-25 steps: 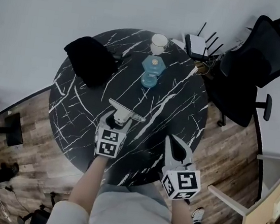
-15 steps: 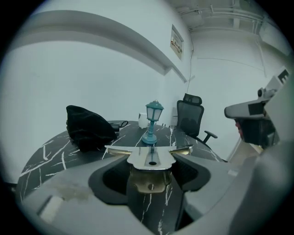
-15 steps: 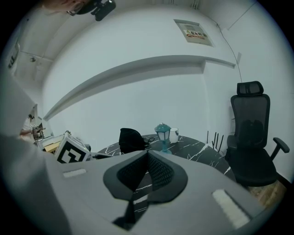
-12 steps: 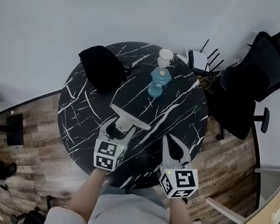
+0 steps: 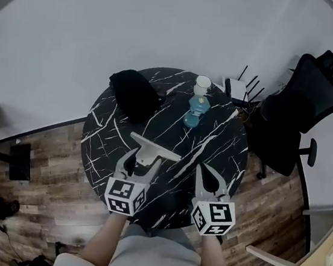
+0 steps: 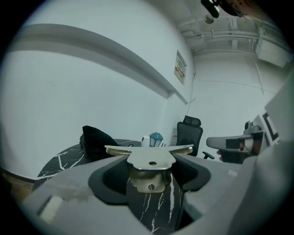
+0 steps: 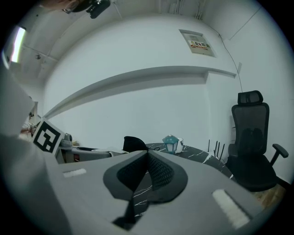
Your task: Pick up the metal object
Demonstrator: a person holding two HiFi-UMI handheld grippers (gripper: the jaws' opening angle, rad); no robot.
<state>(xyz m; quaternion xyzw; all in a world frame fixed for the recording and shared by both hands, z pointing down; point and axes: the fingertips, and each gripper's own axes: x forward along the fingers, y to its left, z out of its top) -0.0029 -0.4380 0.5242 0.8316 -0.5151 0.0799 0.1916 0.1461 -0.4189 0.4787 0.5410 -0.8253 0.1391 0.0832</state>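
Left gripper [image 5: 140, 159] was clamped, jaws wide, on the metal bracket [image 5: 152, 150], holding it over the near half of the black marble table [image 5: 107, 146]. Right gripper [image 5: 208, 174] sat beside it, jaws pressed together, empty. Blue lantern [image 5: 196, 110] stood at the far edge.

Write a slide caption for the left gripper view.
Left claw clamps the metal object over the black marble table, blue lantern behind.
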